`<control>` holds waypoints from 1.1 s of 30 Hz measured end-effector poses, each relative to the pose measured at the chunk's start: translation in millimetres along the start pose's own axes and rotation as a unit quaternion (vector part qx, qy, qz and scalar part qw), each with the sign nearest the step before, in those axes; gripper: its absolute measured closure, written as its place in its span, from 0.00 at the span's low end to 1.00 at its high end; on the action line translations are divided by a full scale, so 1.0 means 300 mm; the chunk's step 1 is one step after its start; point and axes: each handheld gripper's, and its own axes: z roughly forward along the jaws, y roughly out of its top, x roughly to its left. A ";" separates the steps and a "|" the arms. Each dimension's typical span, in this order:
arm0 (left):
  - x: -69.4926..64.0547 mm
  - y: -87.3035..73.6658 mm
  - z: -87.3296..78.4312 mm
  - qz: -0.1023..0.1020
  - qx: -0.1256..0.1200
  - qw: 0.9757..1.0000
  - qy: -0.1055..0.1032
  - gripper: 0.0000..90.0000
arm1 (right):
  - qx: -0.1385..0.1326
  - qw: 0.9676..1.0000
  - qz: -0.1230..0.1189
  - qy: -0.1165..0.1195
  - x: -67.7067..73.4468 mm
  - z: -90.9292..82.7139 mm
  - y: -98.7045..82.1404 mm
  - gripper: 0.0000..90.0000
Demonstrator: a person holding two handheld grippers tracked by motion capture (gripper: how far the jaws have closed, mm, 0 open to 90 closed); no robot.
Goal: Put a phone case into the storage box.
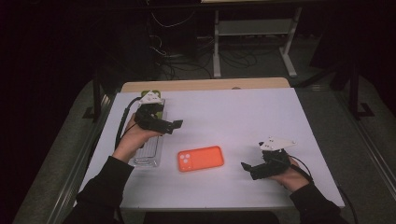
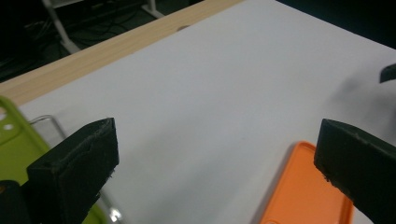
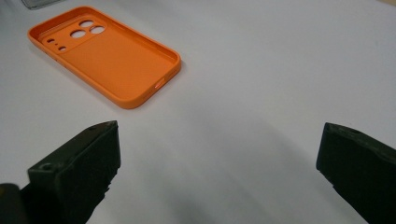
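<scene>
Case not picked up yet

Case (image 1: pixel 200 158) lies flat on the white tabletop (image 1: pixel 243 116), between both tongs. Left tongs (image 1: pixel 173 125) and right tongs (image 1: pixel 246 167) gape wide and hold nothing. Grabbing it looks left to do.

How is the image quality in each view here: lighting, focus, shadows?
High view: the white table is brightly lit, the room behind is nearly black, and the picture is slightly soft. Left gripper view: the near jaws are blurred, and the orange phone case is cut off by the frame edge. Right gripper view: the case is fairly sharp, with soft shadows under the jaws.
</scene>
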 end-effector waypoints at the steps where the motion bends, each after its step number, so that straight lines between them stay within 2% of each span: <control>1: -0.010 -0.003 0.004 0.003 0.001 1.000 -0.007 0.00 | 0.000 1.000 -0.001 0.000 0.000 0.000 0.000 0.00; 7: -0.057 -0.019 0.035 0.014 0.014 0.999 -0.031 0.01 | 0.000 1.000 0.000 0.002 -0.001 0.001 0.000 0.00; 8: -0.067 -0.020 0.042 0.011 0.012 0.999 -0.035 0.03 | 0.001 1.000 -0.003 0.002 -0.002 0.002 0.000 0.00; 13: -0.105 -0.021 0.076 0.026 0.026 0.998 -0.045 0.15 | 0.001 1.000 0.001 0.004 -0.001 0.006 0.002 0.00; 15: -0.119 -0.020 0.095 0.024 0.031 0.998 -0.053 0.19 | 0.003 1.000 -0.003 0.005 0.000 0.009 0.003 0.00; 18: -0.146 -0.018 0.130 0.027 0.033 0.997 -0.057 0.31 | 0.004 1.000 -0.007 0.008 0.001 0.011 0.003 0.00; 20: -0.159 -0.016 0.152 0.034 0.037 0.997 -0.056 0.42 | 0.001 1.000 -0.003 0.008 0.002 0.012 0.004 0.00; 22: -0.171 -0.015 0.180 0.030 0.041 0.997 -0.062 0.53 | 0.003 1.000 -0.009 0.009 -0.001 0.011 0.003 0.00; 25: -0.182 -0.021 0.227 0.035 0.049 0.996 -0.062 0.69 | 0.004 1.000 -0.008 0.008 0.002 0.009 0.001 0.00; 27: -0.180 -0.029 0.260 0.043 0.067 0.994 -0.068 0.78 | 0.001 1.000 -0.007 0.007 0.002 0.007 0.004 0.00; 29: -0.190 -0.040 0.289 0.034 0.075 0.994 -0.070 0.85 | 0.000 1.000 -0.002 0.009 0.007 0.007 0.004 0.00; 30: -0.191 -0.045 0.308 0.040 0.084 0.993 -0.071 0.89 | 0.002 1.000 -0.011 0.009 0.003 0.007 0.002 0.00; 32: -0.192 -0.054 0.335 0.052 0.099 0.992 -0.065 0.95 | 0.003 1.000 -0.011 0.009 0.002 0.005 0.002 0.00; 33: -0.191 -0.061 0.347 0.050 0.105 0.991 -0.064 0.99 | 0.002 1.000 -0.010 0.009 0.002 0.005 0.002 0.00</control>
